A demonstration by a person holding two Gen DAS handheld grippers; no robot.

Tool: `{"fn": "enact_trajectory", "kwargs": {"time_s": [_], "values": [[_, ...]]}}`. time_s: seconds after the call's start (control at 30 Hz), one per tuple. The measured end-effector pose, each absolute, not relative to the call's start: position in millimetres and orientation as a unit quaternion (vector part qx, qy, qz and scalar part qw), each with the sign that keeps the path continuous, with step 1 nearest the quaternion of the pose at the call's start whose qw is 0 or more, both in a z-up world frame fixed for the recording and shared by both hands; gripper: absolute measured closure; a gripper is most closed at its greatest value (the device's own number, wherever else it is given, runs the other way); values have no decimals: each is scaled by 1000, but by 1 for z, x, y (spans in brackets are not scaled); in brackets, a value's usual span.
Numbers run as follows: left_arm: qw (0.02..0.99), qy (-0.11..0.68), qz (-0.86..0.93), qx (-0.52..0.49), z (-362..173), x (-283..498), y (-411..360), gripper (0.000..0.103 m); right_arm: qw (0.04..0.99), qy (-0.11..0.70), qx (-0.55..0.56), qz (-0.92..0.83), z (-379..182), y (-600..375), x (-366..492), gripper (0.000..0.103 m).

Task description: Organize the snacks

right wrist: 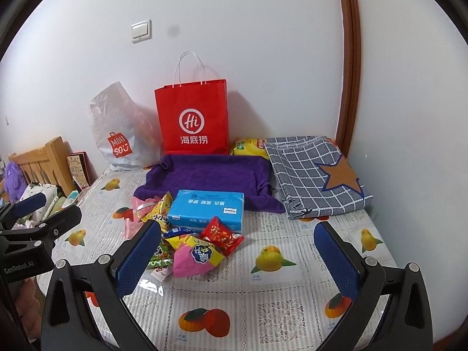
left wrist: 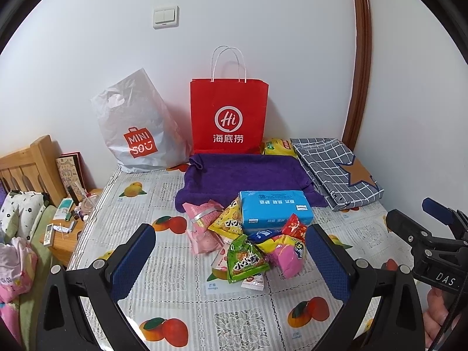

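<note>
A heap of small snack packets lies mid-table: a green packet [left wrist: 245, 261], a pink-and-yellow packet [left wrist: 285, 256] [right wrist: 197, 256], a red packet [left wrist: 294, 227] [right wrist: 223, 235], a yellow packet [left wrist: 229, 220] and pink packets [left wrist: 201, 225]. Behind them sits a blue tissue pack [left wrist: 273, 209] [right wrist: 207, 207] on a purple towel [left wrist: 242, 175] [right wrist: 210, 175]. My left gripper [left wrist: 234, 259] stands open just in front of the heap, nothing between its fingers. My right gripper [right wrist: 237, 256] is open too, with the heap by its left finger [right wrist: 137, 256].
A red paper bag [left wrist: 229, 117] [right wrist: 194, 117] and a grey plastic bag [left wrist: 140, 128] [right wrist: 117, 128] stand against the wall. A folded checked cloth [left wrist: 336, 169] [right wrist: 316, 172] and a yellow packet [left wrist: 276, 147] [right wrist: 248, 146] lie at back right. Left of the table are a bedside stand [left wrist: 63, 234] and a wooden headboard [left wrist: 29, 166].
</note>
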State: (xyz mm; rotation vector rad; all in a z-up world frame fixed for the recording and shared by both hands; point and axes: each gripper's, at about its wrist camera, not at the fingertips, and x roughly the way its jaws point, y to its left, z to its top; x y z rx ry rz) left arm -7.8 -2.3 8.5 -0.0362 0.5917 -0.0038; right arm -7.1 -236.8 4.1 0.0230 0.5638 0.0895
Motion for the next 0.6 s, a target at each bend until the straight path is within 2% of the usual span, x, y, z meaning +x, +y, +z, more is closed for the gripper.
{"fn": "enact_trajectory", "kwargs": {"time_s": [0.6], "values": [[957, 289, 2, -16, 5, -11, -3, 0, 959, 278, 10, 49, 1, -233, -9, 0]]}}
